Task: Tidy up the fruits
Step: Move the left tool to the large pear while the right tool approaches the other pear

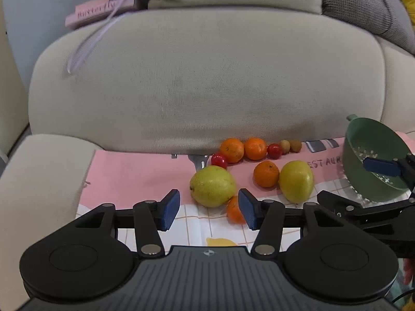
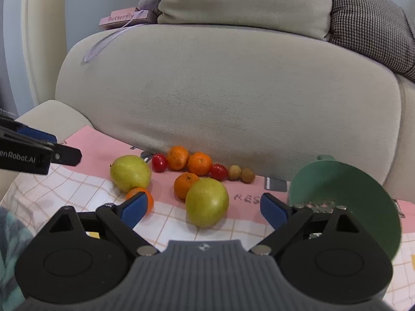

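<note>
Left gripper [image 1: 208, 208] half open, right gripper [image 2: 201, 211] wide, both empty. Risk: nudging centre-frame pear [image 1: 212, 186] onto orange [image 1: 234, 210], rolling fruit off cloth [image 1: 135, 178].

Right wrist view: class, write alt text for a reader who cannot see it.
An open right gripper hangs over a green-yellow fruit on a pink cloth before a sofa. Oranges, tomatoes and another green fruit lie behind; a green colander tilts at right.

A pink checked cloth [image 2: 103, 145] is lying over the sofa seat [image 1: 52, 160] in front of me, carrying 2 pears, 4 oranges, 2 red tomatoes, 2 small brown fruits and a tilted green colander [image 2: 345, 197].
</note>
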The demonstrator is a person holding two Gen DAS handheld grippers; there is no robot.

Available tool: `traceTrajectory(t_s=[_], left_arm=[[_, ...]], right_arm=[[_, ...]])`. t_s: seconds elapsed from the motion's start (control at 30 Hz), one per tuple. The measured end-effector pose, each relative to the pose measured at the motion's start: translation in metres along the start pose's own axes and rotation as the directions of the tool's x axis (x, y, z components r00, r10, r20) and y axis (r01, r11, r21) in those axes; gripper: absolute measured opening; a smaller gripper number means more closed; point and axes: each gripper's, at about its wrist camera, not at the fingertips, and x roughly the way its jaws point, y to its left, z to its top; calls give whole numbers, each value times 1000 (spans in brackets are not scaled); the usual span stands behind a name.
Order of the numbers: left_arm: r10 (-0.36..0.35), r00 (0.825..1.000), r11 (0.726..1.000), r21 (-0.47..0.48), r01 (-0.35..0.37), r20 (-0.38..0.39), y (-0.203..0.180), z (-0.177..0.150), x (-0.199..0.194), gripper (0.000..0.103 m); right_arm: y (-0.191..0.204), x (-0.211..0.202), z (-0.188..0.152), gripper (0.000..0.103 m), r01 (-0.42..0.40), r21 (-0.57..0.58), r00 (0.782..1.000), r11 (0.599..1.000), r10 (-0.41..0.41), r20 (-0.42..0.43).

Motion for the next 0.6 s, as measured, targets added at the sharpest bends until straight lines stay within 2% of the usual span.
traceTrajectory(t_s=[0.1,0.23,0.3,0.6], left_arm=[[-3,1000,1000,0,3,-20,1,6,18,65],[-11,998,1000,6,11,-59,0,9,46,69],[-28,997,1000,-1,28,-74,-1,9,59,76],[-111,990,990,-100,103,-86,13,6,95,77]], right_arm=[[3,19,4,86,-10,21,999,1000,11,-33],[8,41,2,75,-6,36,997,999,9,-80],[8,50,0,75,-5,46,995,999,9,-96],[5,84,-2,75,-5,104,988,995,21,-155]])
